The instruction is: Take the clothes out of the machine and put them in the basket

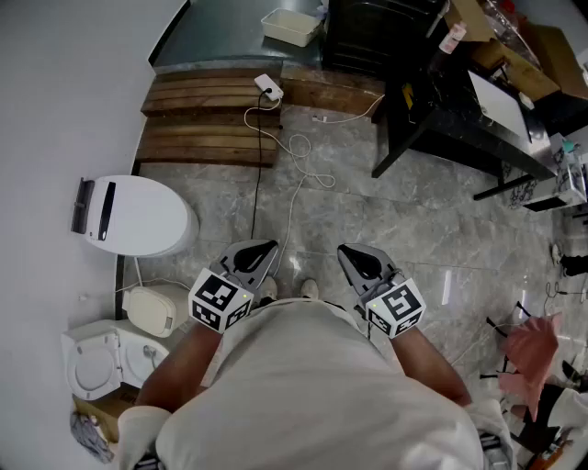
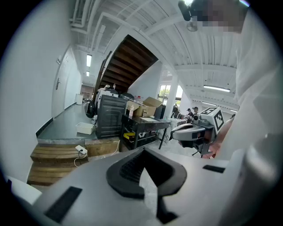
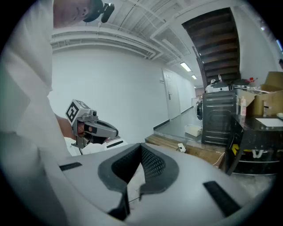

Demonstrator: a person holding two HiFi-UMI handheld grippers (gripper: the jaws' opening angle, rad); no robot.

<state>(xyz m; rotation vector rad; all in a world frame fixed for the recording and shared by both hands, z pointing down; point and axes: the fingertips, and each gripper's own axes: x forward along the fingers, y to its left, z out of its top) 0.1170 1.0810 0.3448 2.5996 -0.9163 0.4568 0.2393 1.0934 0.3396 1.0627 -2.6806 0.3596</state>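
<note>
The dark front-loading machine (image 1: pixel 377 32) stands far ahead on a raised grey floor, and shows too in the left gripper view (image 2: pixel 108 117) and the right gripper view (image 3: pixel 219 117). A white basket (image 1: pixel 291 26) sits on the floor to its left; the gripper views show the basket (image 2: pixel 85 128) (image 3: pixel 193 130) as well. No clothes are visible from here. My left gripper (image 1: pixel 259 250) (image 2: pixel 146 176) and right gripper (image 1: pixel 354 257) (image 3: pixel 135 176) are held side by side at chest height, both shut and holding nothing. Each appears in the other's view.
Wooden steps (image 1: pixel 211 115) lead up to the raised floor, with a white power strip (image 1: pixel 268 87) and trailing cable on them. A black table (image 1: pixel 478 110) with boxes stands right of the machine. White lidded fixtures (image 1: pixel 138 216) line the left wall. Pink cloth (image 1: pixel 533 344) hangs at right.
</note>
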